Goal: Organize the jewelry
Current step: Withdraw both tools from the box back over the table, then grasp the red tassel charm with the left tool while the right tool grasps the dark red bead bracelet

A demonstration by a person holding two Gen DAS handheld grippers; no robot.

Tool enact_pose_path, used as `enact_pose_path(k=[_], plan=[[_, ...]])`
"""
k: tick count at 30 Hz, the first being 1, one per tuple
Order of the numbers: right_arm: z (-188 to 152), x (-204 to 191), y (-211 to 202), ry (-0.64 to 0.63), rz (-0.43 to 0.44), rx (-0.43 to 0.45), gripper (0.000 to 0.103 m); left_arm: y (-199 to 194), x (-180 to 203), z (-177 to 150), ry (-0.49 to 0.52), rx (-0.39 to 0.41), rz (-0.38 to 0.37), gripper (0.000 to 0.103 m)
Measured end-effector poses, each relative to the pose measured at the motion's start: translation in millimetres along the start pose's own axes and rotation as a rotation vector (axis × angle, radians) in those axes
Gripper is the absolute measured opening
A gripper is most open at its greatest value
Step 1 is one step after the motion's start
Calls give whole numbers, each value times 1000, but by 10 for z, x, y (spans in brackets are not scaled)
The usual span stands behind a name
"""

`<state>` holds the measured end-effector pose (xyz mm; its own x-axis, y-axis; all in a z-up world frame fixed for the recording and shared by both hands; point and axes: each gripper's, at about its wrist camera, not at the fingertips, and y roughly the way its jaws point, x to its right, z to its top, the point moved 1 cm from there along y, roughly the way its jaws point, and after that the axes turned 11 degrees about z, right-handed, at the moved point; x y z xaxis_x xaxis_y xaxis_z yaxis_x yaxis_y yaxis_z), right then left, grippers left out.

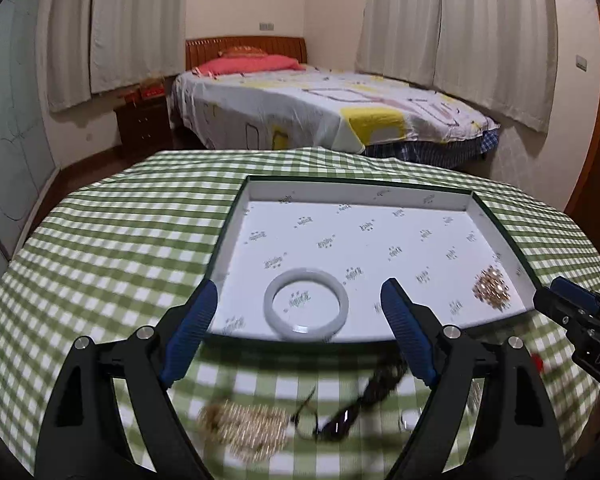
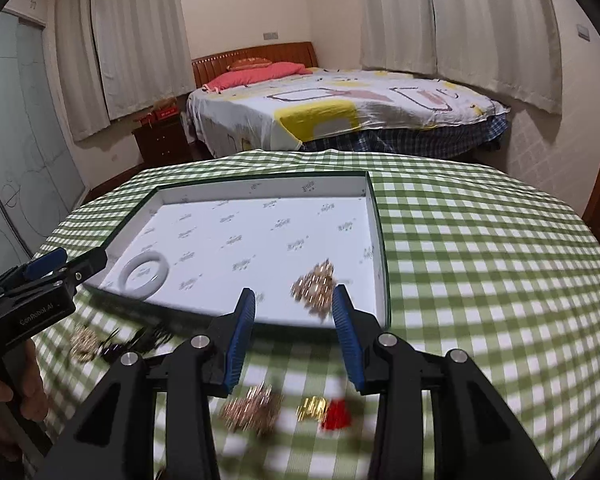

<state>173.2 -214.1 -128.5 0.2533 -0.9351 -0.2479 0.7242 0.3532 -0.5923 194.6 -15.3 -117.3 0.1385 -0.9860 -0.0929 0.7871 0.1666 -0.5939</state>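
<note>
A shallow white box (image 1: 504,236) (image 2: 376,216) lies on the green checked table. In it lie a white bangle (image 1: 306,304) (image 2: 143,269) and a gold bead piece (image 1: 493,288) (image 2: 315,283). My left gripper (image 1: 300,312) is open and empty over the box's near edge, with the bangle between its fingertips. My right gripper (image 2: 294,310) is open and empty at the box's near right corner, just in front of the gold piece. On the cloth before the box lie a gold bracelet (image 1: 246,426) (image 2: 83,343), a dark necklace (image 1: 352,408) (image 2: 136,342), another gold piece (image 2: 252,406) and a gold-and-red charm (image 2: 324,410).
The table is covered by a green checked cloth (image 1: 112,240) (image 2: 480,260). Behind it stand a bed (image 1: 320,108) and a dark nightstand (image 1: 142,124). Curtains line the walls. The right gripper (image 1: 580,320) shows in the left view, and the left gripper (image 2: 40,284) shows in the right view.
</note>
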Motion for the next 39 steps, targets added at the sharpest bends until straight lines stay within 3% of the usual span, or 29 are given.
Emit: enact_pose_path(k=[4,11,17,22,34,36,37,39], plan=[[-193,-119,-240,-17,-17,34,41,-277,-45,-183,5,20,-1,82],[-622,-298,-527,-2,-5,79,52,-630,-126,-557,10,31,5,82],[-923,-484,-555,-27,12,43,55,-807,-222,-808,12,17,22,82],[-1019,-625,-516,-41,31,10,63,-888,-277,-918,5,10,27,82],[-1173,-714,-224,-63,0,-118,69,-875,-278,-1077,-1,-23,6,82],[-1181,-726,-236,-67,-2,-120,65,-871,-259,-1097,-7,-35,-10,82],[-1185,-723,-250,-66,-5,-118,53,-869,-242,-1106,-6,-40,-15,82],[-1185,-704,-275,-59,13,-119,40,-872,-190,-1139,7,-47,-22,82]])
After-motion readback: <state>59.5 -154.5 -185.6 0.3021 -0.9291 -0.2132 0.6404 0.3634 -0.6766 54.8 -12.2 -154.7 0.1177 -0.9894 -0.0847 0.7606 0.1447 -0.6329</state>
